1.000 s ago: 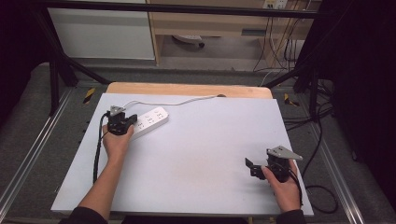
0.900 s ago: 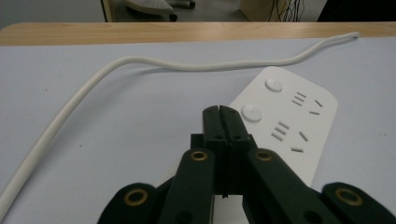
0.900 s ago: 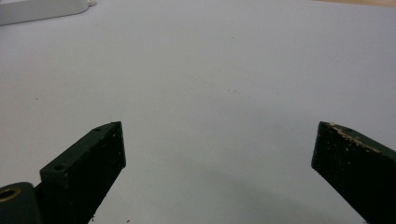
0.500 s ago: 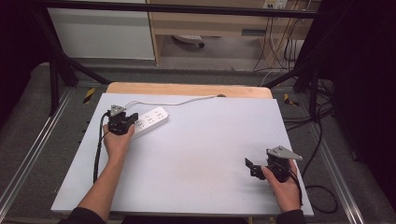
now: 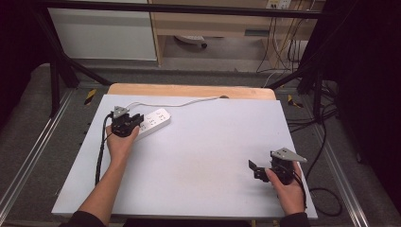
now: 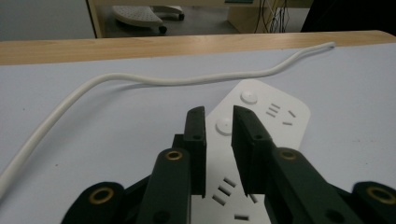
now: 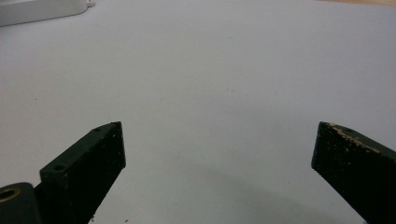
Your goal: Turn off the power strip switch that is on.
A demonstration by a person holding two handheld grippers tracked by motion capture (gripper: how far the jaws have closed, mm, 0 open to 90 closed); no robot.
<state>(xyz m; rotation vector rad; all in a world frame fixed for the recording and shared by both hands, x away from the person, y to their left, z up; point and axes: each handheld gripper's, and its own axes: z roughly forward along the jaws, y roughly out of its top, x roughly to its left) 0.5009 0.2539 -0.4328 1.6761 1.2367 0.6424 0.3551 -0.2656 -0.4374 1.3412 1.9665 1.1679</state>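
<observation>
In the left gripper view the near end of the white power strip (image 6: 261, 121) is hidden beneath the left tongs (image 6: 218, 122), and the frame's bottom edge cuts it off. Its cord (image 6: 154, 79) runs out of frame at the lower left. In the high view the left tongs (image 5: 134, 121) cover the strip's (image 5: 153, 121) near end.

Compared with a second ago, both hands sit where they were, but the left tongs have just been parting: a narrow gap now shows between them, over a round button, with nothing pinched.

The strip lies flat on the table (image 5: 203, 156) near its far left corner, its long axis slanting from near left to far right. The right tongs (image 7: 217, 154) are spread wide over bare table.
</observation>
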